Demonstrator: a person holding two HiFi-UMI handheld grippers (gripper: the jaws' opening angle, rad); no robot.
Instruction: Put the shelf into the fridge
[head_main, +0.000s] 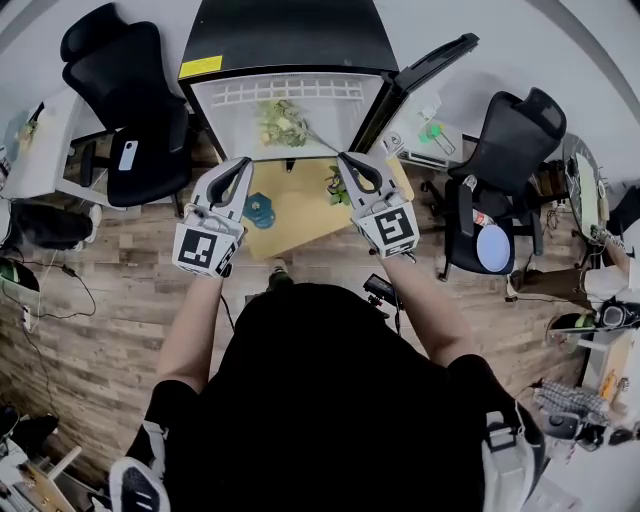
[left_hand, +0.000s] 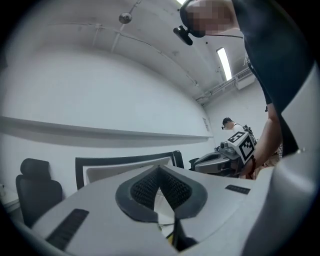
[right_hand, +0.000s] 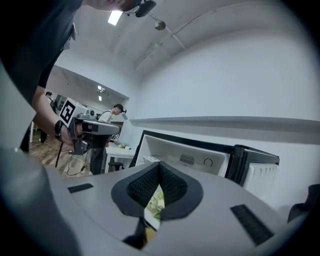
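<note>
A small black fridge (head_main: 285, 40) stands open ahead of me, its door (head_main: 425, 70) swung out to the right. A white slotted shelf (head_main: 285, 90) spans the upper part of its white interior, and leafy greens (head_main: 285, 122) lie below it. My left gripper (head_main: 240, 172) and right gripper (head_main: 350, 166) are held up side by side in front of the opening, apart from the fridge. Both are shut with nothing between the pads. The left gripper view shows its own jaws (left_hand: 160, 172) closed toward the fridge (left_hand: 125, 167). The right gripper (right_hand: 159, 170) points at the interior (right_hand: 185, 150).
A yellow board (head_main: 300, 215) lies in front of the fridge with a teal object (head_main: 258, 210) and more greens (head_main: 337, 186). Black office chairs stand at left (head_main: 135, 100) and right (head_main: 505, 160). Cables run over the wooden floor (head_main: 90, 300). Another person (left_hand: 231, 125) stands far off.
</note>
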